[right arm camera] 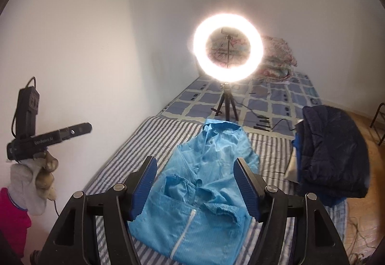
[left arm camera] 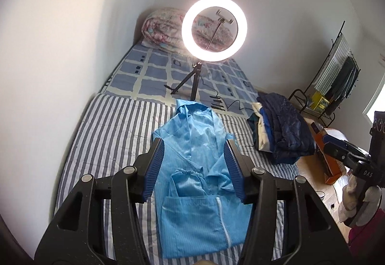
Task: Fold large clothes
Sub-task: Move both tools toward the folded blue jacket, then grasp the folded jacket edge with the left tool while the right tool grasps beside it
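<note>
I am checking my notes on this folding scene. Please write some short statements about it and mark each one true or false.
1. The light blue garment lies on the striped sheet. True.
2. The left tool clamps the garment. False: its jaws stand open, above the cloth.
3. The ring light is switched off. False: it glows brightly.
4. A pile of dark clothes sits beside the garment. True.
5. The right tool holds a sleeve. False: it is open and holds nothing.
</note>
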Demonstrator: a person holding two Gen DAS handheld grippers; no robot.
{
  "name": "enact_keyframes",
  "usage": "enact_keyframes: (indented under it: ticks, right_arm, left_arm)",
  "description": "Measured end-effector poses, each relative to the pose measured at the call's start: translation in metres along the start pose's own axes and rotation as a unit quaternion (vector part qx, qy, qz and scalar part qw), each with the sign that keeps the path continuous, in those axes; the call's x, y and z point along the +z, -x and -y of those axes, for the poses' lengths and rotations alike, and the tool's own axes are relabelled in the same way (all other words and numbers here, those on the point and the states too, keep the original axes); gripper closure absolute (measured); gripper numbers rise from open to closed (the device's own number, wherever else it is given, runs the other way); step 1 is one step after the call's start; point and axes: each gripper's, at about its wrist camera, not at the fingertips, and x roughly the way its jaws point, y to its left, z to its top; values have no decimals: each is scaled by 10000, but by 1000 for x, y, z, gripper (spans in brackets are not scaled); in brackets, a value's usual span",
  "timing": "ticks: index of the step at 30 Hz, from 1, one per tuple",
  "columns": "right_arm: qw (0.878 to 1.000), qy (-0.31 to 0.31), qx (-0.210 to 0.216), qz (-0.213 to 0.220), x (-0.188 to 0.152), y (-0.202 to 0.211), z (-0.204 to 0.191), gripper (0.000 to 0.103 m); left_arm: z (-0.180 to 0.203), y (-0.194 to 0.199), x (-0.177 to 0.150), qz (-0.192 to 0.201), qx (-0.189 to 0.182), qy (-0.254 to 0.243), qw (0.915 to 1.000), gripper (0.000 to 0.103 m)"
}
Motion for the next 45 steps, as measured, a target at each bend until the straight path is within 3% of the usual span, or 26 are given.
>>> enact_keyframes:
  ticks: [7,13,19,24,28,31,40,44,45]
  right_arm:
    - [9986,-161,332,-377,25,-115,32,34]
    - [9956,-279,460,-763,35,-215,61,34]
    - [9929,-301,536,-1014,42,-293,72,34]
    - [9909,-340,516,-1199,52,-347,77,34]
    - [9919,15,419,-1200,71,-378,71,34]
    - [9921,314,357,-1162,84,-400,67,25]
    - [9846,924,186,-1475,102,-468,55,25]
    - [9733,1397,104,-1817,101,-498,39,21]
    - [9710,1440,38,-1909,100,-504,38,21]
  left_arm:
    - [-42,-128,22,-494,-257,103,9984,50]
    - [-72,-234,21,-868,-356,-44,9956,50]
    - [-90,-308,15,-1212,-413,-167,9916,50]
    - [-101,-348,15,-1356,-466,-372,9890,50]
    - [-106,-376,11,-1555,-629,-581,9841,50]
    - [-108,-392,5,-1698,-758,-637,9805,50]
    - [-104,-415,2,-1728,-995,-843,9763,51]
    - [-98,-418,-1,-1719,-1050,-997,9744,74]
    - [-97,-417,-3,-1692,-1014,-1051,9747,75]
